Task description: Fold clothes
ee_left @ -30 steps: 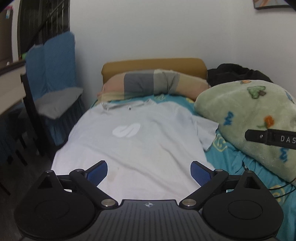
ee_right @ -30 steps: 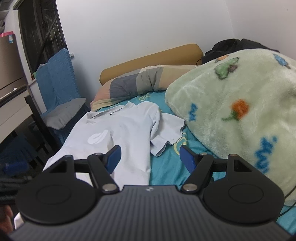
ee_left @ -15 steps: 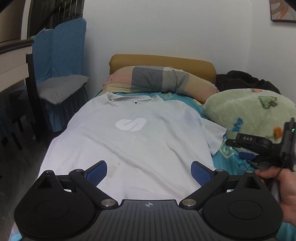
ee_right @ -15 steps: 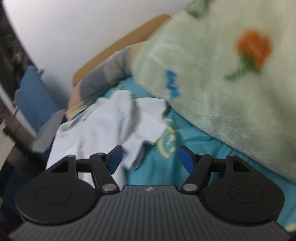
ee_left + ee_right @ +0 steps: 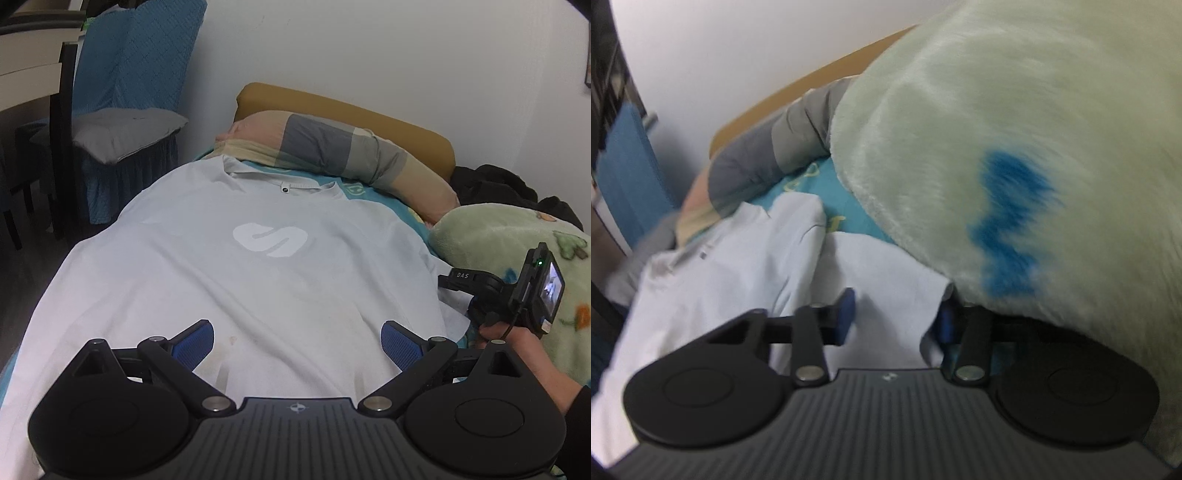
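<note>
On the bed (image 5: pixel 384 201) the white T-shirt (image 5: pixel 258 280) is lying flat — my left gripper (image 5: pixel 297 341) is hovering wide apart over its hem, my right gripper (image 5: pixel 895 315) has just been closing around the sleeve (image 5: pixel 886 273), pads not yet pressing.

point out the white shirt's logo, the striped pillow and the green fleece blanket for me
white shirt's logo (image 5: pixel 269 240), left wrist view, middle of the chest print.
striped pillow (image 5: pixel 317 147), left wrist view, on its dark grey band.
green fleece blanket (image 5: pixel 1015 110), right wrist view, on its plain upper bulge.

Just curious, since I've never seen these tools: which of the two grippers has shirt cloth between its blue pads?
The right gripper: the white shirt's sleeve lies between its narrowed jaws. The left gripper is wide open above the hem.
</note>
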Demonstrator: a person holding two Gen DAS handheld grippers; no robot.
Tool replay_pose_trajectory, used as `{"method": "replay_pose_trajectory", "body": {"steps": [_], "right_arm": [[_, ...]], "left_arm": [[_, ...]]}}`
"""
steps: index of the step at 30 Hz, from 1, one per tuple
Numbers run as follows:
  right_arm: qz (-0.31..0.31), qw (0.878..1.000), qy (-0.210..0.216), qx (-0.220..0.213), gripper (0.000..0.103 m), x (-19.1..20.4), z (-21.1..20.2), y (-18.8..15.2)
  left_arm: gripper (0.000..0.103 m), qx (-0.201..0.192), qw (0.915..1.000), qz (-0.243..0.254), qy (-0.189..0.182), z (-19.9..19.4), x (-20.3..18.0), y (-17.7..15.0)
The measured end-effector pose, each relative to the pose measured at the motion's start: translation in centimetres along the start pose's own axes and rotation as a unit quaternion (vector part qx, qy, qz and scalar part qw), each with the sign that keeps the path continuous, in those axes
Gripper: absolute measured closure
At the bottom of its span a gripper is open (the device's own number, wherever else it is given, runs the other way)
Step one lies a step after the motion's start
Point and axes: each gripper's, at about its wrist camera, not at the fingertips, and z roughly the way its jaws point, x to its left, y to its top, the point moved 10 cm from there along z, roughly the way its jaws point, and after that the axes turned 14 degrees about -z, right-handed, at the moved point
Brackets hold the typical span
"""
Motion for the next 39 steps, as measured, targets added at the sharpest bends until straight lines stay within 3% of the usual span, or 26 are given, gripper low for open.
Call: {"method": "replay_pose_trajectory", "body": {"steps": [3, 7, 10, 17, 19, 22, 26, 31, 34, 38, 39], "right_arm": [[-0.076, 0.997, -0.024, -0.003, 0.096, 1.6, -0.3, 0.7], [-0.168, 0.984, -0.042, -0.038, 0.097, 4.0, -2.8, 3.9], [-0.163, 0.984, -0.043, -0.059, 0.097, 4.1, -5.2, 8.2], [-0.145, 0.982, -0.084, -0.088, 0.097, 3.6, -8.8, 20.3], [-0.144, 0.982, -0.080, -0.090, 0.097, 5.1, -9.2, 22.7], [-0.163, 0.980, -0.053, -0.099, 0.097, 10.8, -8.5, 24.7], [-0.211, 0.974, -0.002, -0.080, 0.097, 21.1, -6.0, 23.4], [-0.287, 0.956, 0.046, -0.046, 0.097, 32.9, 0.2, 17.1], [-0.285, 0.956, 0.065, -0.012, 0.095, 36.2, 4.2, 12.7], [-0.286, 0.952, 0.098, 0.042, 0.091, 37.4, 7.1, 8.0], [-0.290, 0.950, 0.104, 0.050, 0.076, 37.5, 7.1, 7.3]], "left_arm": [[0.005, 0.000, 1.0000, -0.002, 0.002, 0.3, 0.4, 0.1], [0.005, 0.007, 0.9999, -0.007, 0.007, -0.2, 0.7, 0.2], [0.005, 0.010, 0.9999, -0.007, 0.008, -0.9, 0.9, 0.6], [0.004, -0.026, 0.9993, -0.026, 0.002, -3.2, 2.0, 3.9], [0.004, -0.033, 0.9985, -0.043, 0.007, -3.3, 3.1, 4.9], [0.004, -0.032, 0.9961, -0.081, 0.016, -3.2, 5.4, 6.1], [0.004, -0.035, 0.9905, -0.129, 0.031, -3.1, 9.0, 7.5], [0.004, -0.045, 0.9858, -0.145, 0.071, -3.0, 13.2, 8.1], [0.004, -0.037, 0.9843, -0.148, 0.089, -2.2, 14.9, 7.7], [0.004, -0.018, 0.9850, -0.144, 0.093, -0.8, 15.5, 7.1], [0.004, -0.015, 0.9856, -0.141, 0.092, -0.5, 15.4, 7.0]]}}
